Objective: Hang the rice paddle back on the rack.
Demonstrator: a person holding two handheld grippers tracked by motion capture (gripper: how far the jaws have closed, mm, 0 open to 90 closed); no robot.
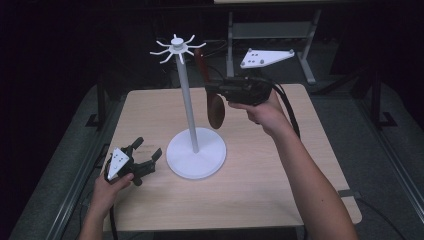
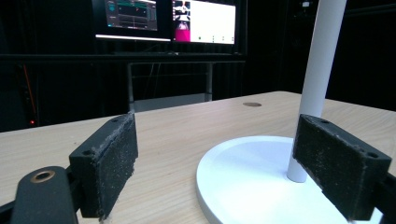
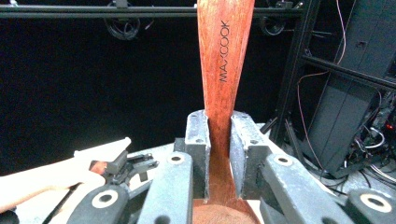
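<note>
Right gripper (image 1: 212, 92) found raised above the far half of the wooden table (image 1: 260, 190), jaws clamped on the neck of a wooden spoon (image 1: 215, 107). Spoon hung bowl-down, handle rising past the jaws, just beside the white pole of the utensil stand (image 1: 192, 130) and clear of the tabletop. Stamped lettering "MAXCOOK" read on the handle in the right gripper view (image 3: 226, 56). Stand's round base noted resting near the table's middle, hooked crown at the top of the pole, nothing on the hooks.

Left gripper (image 1: 146, 156) found low at the table's near-left corner, jaws spread apart, nothing between them. Seen in the left gripper view pointing toward the stand's base (image 2: 247, 182), near it; contact not determinable. Monitors (image 2: 168, 21) lit in the dark background.
</note>
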